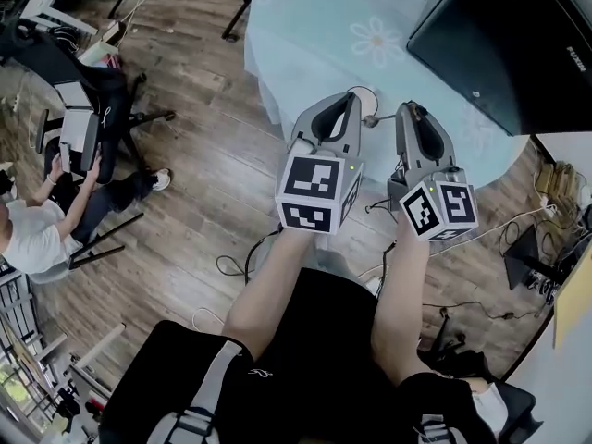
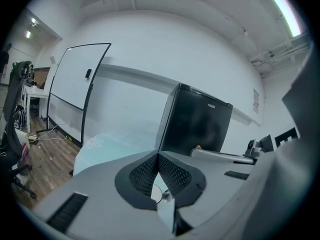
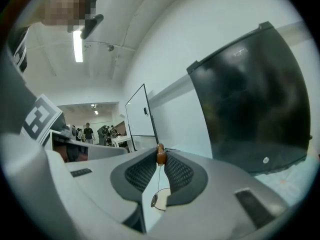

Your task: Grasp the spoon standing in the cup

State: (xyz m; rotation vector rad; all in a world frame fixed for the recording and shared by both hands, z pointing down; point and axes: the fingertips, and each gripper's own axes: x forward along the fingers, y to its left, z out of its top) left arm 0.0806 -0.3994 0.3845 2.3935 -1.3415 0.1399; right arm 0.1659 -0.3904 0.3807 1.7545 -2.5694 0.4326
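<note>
My right gripper is held up in the air, shut on a thin spoon-like stick. Its brown knobbed end is pinched between the pad tips. In the head view that brown end pokes out to the left, toward my left gripper. The spoon's bowl is hidden. My left gripper is shut, its pads meeting at the tips with nothing between them. Both grippers hover side by side over the near edge of the table. No cup shows in any view.
A round table with a pale blue flowered cloth lies ahead, with a black box at its far right. A person sits at the left beside an office chair. Cables trail over the wooden floor.
</note>
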